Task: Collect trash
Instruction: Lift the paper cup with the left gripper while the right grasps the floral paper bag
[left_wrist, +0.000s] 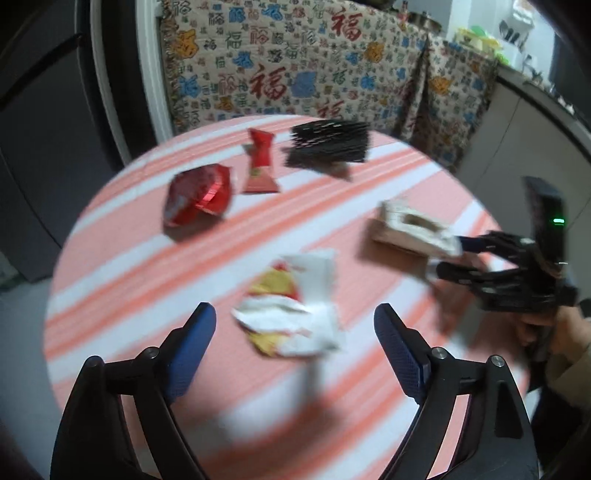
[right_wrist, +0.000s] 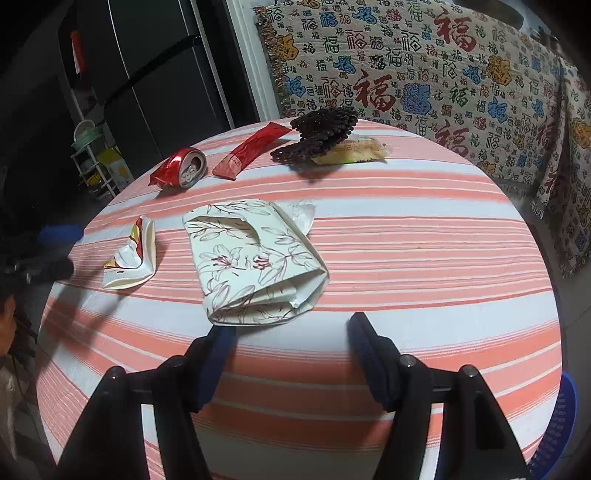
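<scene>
Low centre of the left wrist view, left gripper (left_wrist: 294, 325) jaws apart, crumpled wrapper (left_wrist: 291, 317) loose between them on the table (left_wrist: 369, 406). Right gripper (right_wrist: 291, 339) apart, empty, just short of the floral paper bag (right_wrist: 255, 258). Risk: thin wrapper slips during pinch.

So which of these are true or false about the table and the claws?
1. The crushed red can lies on its side. True.
2. The left claw grips the crumpled wrapper. False: its jaws stand open, clear of it.
3. The flowered paper box is squashed flat. True.
4. The tablecloth is plain blue. False: pink and white stripes.
5. The right claw holds the box. False: open, empty.
</scene>
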